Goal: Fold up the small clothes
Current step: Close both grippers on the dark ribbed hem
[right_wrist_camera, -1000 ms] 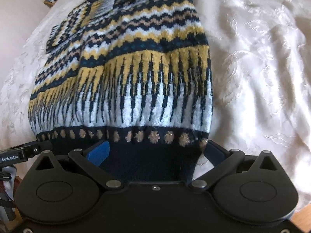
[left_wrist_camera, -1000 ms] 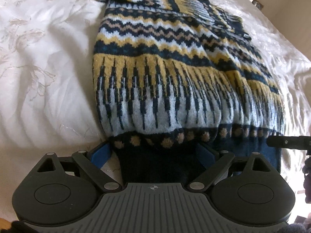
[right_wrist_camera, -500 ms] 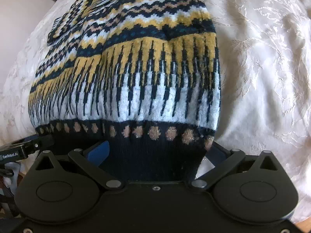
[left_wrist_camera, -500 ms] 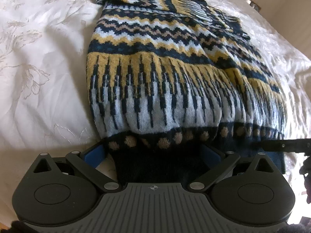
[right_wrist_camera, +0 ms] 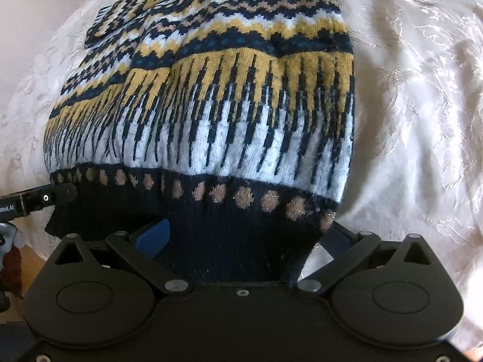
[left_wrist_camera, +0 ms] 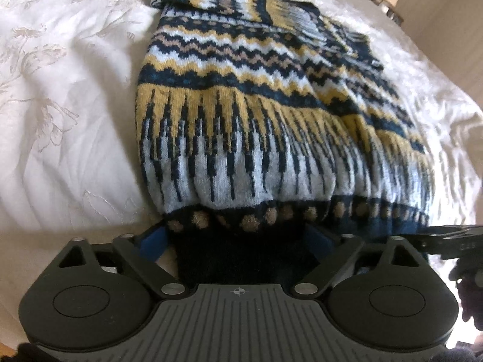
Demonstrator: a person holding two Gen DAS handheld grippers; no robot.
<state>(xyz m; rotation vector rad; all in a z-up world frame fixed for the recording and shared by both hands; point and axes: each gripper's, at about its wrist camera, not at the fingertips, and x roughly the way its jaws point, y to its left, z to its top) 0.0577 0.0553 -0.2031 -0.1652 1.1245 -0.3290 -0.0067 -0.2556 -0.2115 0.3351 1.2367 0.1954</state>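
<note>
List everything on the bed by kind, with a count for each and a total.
Patterned knit sweater: 1
Hand-held gripper: 2, the left hand-held gripper and the right hand-held gripper, each at the sweater's dark hem
Total: 3, all over the white bedspread

A patterned knitted sweater [right_wrist_camera: 211, 96] lies spread on a cream embroidered bedspread [right_wrist_camera: 416, 105], its bands of navy, mustard, pale blue and tan zigzags running away from the camera. Nearest the camera, the sweater's dark navy ribbed hem [right_wrist_camera: 235, 241] with a row of tan dots is bunched between the jaws of the right gripper [right_wrist_camera: 241, 241], which stand wide on either side of it; one blue pad shows just left of the hem. Whether the pads press the cloth cannot be told. Left of the hem, the left gripper's black finger [right_wrist_camera: 45, 197] touches the sweater's lower corner.
</note>
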